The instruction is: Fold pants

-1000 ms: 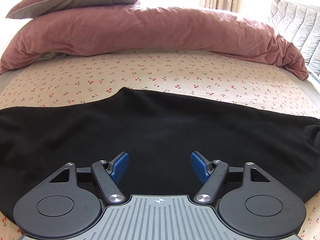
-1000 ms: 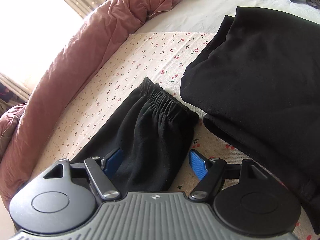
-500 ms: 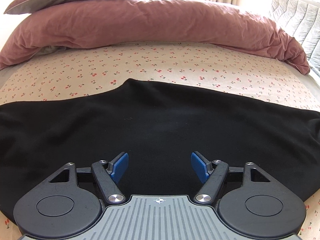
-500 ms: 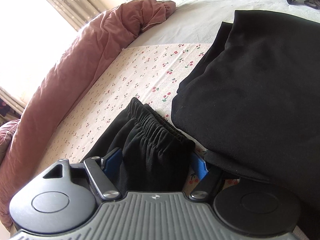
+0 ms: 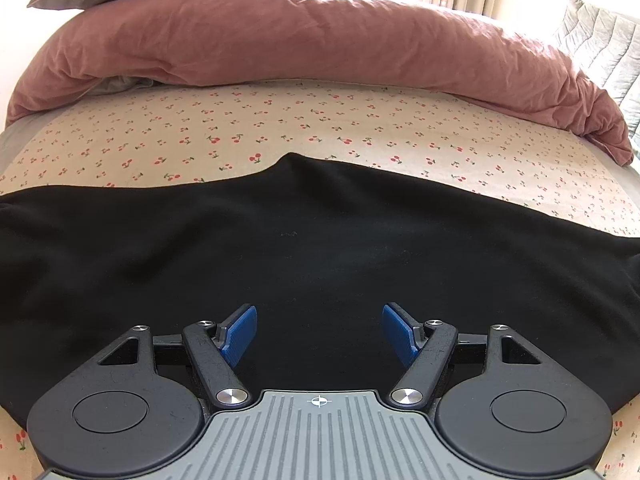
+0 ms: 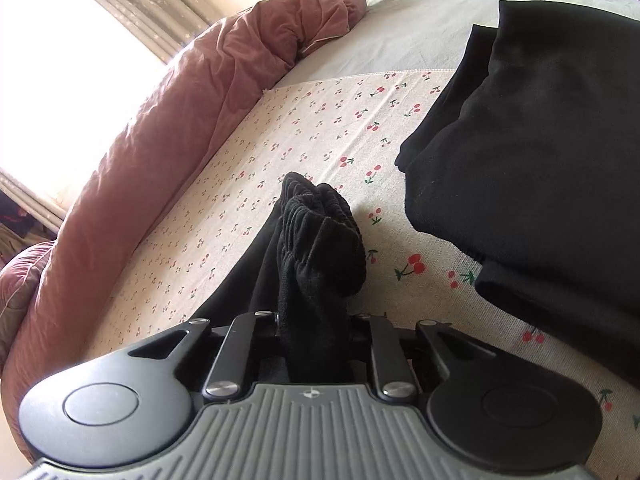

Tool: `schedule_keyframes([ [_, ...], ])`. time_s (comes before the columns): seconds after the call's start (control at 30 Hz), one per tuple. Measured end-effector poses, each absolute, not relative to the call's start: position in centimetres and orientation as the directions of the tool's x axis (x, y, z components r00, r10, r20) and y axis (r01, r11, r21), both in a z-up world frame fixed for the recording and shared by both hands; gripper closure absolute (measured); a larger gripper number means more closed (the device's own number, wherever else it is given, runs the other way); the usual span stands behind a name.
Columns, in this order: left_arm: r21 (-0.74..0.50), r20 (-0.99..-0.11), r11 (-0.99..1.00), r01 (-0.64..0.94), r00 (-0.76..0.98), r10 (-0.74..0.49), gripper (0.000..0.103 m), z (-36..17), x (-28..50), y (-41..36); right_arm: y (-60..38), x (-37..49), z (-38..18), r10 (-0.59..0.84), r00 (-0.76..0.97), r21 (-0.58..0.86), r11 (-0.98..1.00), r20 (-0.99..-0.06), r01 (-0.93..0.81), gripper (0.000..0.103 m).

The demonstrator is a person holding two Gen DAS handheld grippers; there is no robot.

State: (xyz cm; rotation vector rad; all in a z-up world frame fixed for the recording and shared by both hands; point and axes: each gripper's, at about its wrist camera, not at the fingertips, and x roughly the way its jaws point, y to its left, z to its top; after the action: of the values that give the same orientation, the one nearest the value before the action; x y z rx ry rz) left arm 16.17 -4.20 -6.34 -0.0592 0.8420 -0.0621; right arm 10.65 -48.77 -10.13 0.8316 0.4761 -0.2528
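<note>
Along the bed's (image 5: 320, 128) near edge the black pants (image 5: 320, 248) are lying lengthwise; your right claw (image 6: 316, 332) is clamping their elastic cuff (image 6: 320, 232), having just closed, while your left claw (image 5: 319, 334) is hovering apart over the middle.

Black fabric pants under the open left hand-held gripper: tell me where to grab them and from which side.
Take the near edge of the black fabric pants from the camera side; the open left hand-held gripper hovers over flat cloth, offering no fold to pinch.
</note>
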Motion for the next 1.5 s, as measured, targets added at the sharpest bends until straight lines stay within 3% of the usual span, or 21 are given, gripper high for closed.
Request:
schedule_keyframes([
  [0.1,-0.091,-0.743,0.996,0.016,0.664,-0.079,0.032,-6.2,16.4,-4.1,-45.9,10.5,-7.2,-0.087,0.895,0.52,0.787,-0.438,0.332,0.099],
  [0.2,-0.106,-0.736,0.994,-0.031,0.674,-0.057,0.032,-5.9,16.8,-3.3,-38.7,10.1,-4.1,-0.147,0.937,0.161,0.965,-0.318,0.206,0.1],
  [0.27,-0.144,-0.744,0.987,-0.07,0.665,-0.061,0.032,-6.0,17.2,-2.4,-32.7,9.3,-3.8,-0.097,0.965,-0.106,0.992,-0.244,0.073,0.1],
  [0.33,-0.185,-0.755,0.978,-0.101,0.651,-0.075,0.032,-6.2,17.5,-1.5,-26.9,8.5,-5.1,-0.004,0.965,-0.311,0.947,-0.262,-0.08,0.099],
  [0.43,-0.22,-0.768,0.965,-0.141,0.636,-0.082,0.032,-6.6,17.6,-0.3,-20.3,7.4,-8.3,0.122,0.905,-0.47,0.821,-0.408,-0.323,0.098],
  [0.5,-0.218,-0.774,0.963,-0.156,0.629,-0.073,0.032,-6.8,17.6,0.0,-18.1,7.1,-10.1,0.153,0.853,-0.482,0.769,-0.499,-0.42,0.098],
  [0.57,-0.216,-0.779,0.963,-0.164,0.623,-0.069,0.032,-6.9,17.7,0.2,-17.1,6.5,-11.1,0.118,0.861,-0.538,0.737,-0.495,-0.41,0.095],
  [0.67,-0.22,-0.783,0.961,-0.165,0.618,-0.073,0.032,-7.0,17.6,0.5,-18.6,6.8,-9.9,0.133,0.855,-0.469,0.789,-0.501,-0.397,0.081],
  [0.73,-0.218,-0.784,0.962,-0.166,0.617,-0.071,0.032,-7.0,17.7,0.5,-20.3,7.2,-9.0,0.141,0.849,-0.392,0.84,-0.51,-0.375,0.066],
  [0.77,-0.218,-0.785,0.961,-0.168,0.615,-0.07,0.032,-7.0,17.7,0.5,-21.1,7.3,-8.7,0.147,0.844,-0.356,0.86,-0.515,-0.367,0.064],
  [0.9,-0.227,-0.785,0.959,-0.168,0.615,-0.078,0.032,-6.9,17.8,0.4,-23.1,7.9,-8.1,0.174,0.829,-0.257,0.9,-0.532,-0.354,0.063],
  [1.03,-0.253,-0.783,0.957,-0.141,0.611,-0.117,0.032,-6.9,17.7,-0.1,-21.7,7.2,-8.9,0.176,0.84,-0.315,0.872,-0.513,-0.375,0.062],
  [1.17,-0.402,-0.765,0.91,-0.104,0.584,-0.271,0.029,-6.8,17.1,-0.6,-20.0,7.0,-9.3,0.196,0.857,-0.353,0.851,-0.477,-0.39,0.064],
  [1.27,-0.586,-0.729,0.8,-0.126,0.513,-0.453,0.029,-7.8,17.1,-0.6,-19.3,6.7,-9.2,0.225,0.849,-0.302,0.865,-0.479,-0.4,0.077],
  [1.37,-0.685,-0.682,0.716,-0.136,0.467,-0.563,0.027,-8.5,17.1,-1.4,-18.3,5.3,-9.2,0.25,0.845,-0.34,0.834,-0.472,-0.436,0.073],
  [1.4,-0.691,-0.677,0.711,-0.127,0.459,-0.575,0.025,-8.6,17.0,-1.9,-18.2,4.8,-9.1,0.261,0.847,-0.355,0.821,-0.463,-0.447,0.068],
  [1.5,-0.668,-0.694,0.737,-0.103,0.442,-0.568,0.023,-8.9,17.0,-3.6,-18.4,3.9,-8.7,0.288,0.84,-0.364,0.802,-0.461,-0.474,0.067],
])
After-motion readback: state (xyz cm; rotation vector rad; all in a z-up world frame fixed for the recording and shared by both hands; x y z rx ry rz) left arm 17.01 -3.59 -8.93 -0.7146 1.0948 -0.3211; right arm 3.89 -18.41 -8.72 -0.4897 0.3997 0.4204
